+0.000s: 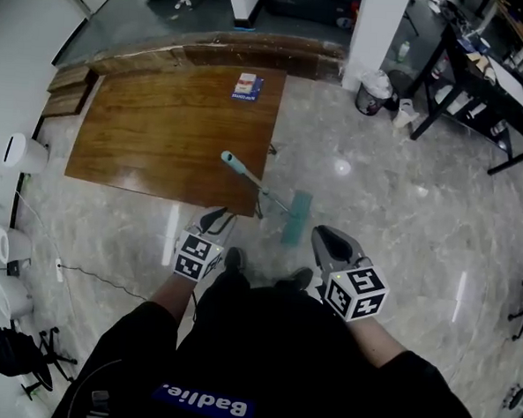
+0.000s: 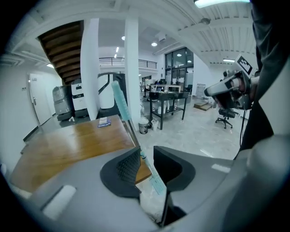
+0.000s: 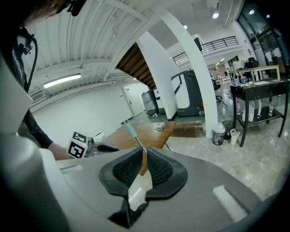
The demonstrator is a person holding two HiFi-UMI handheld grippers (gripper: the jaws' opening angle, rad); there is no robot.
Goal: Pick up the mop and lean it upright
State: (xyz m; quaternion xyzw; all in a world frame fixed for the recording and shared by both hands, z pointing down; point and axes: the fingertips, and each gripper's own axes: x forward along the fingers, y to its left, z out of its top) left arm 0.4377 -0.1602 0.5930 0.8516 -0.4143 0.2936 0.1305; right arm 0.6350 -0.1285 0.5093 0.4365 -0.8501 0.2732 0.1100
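My left tongs [image 2: 146, 150], half open, and right tongs [image 3: 145, 151], closed to a slit, each frame the mop [image 1: 271, 195] between their jaws. The head view shows me both empty, with the mop slanting from the floor [image 1: 376, 211] over the table [image 1: 160, 127] corner.

The one legible print is on the person's dark top [image 1: 203, 405], low in the head view: white letters on a blue strip that seem to read "Badlie.", though the spelling is not certain. A small blue-and-white box [image 1: 247, 87] on the wooden platform [image 1: 151, 135] carries print too small to read. The left cube [image 1: 197, 255] and the right cube [image 1: 355, 292] bear black-and-white square code patterns rather than letters. Both gripper views show no readable text.
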